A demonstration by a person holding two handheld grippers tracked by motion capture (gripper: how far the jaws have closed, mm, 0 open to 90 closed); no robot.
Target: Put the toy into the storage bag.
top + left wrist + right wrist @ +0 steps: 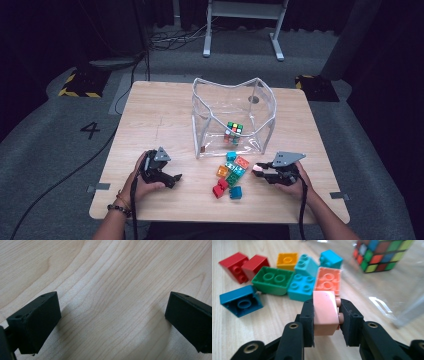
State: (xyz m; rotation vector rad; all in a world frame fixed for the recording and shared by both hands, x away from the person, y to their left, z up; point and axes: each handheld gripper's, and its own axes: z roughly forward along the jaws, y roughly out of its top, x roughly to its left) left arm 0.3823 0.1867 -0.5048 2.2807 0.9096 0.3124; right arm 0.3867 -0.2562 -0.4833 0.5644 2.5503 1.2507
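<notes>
Right hand: coming in from the bottom right of the high view, wrapping the right gripper (258, 169) and pointing it left toward the brick pile (231, 175), low over the table (160, 120).
Right gripper state: its jaws are closing tight on a pink brick (325, 312), one pad pressing each side; the brick's studs are facing the right-hand pad in the right gripper view.
Pink brick: sitting between the pads at the gripper's tip, just beside the pile's right edge, with the orange brick (328, 281) lying right behind it.
Left hand: resting on the table at the front left, holding the left gripper (110, 322) angled toward the pile but well apart from it.
Left gripper state: its jaws are standing wide apart, with bare wood between them.
Pile: red, green, teal, blue and yellow bricks are lying together in front of the clear bag (210, 100).
Cube: a colour cube (233, 132) is sitting inside the bag, behind the pile.
</notes>
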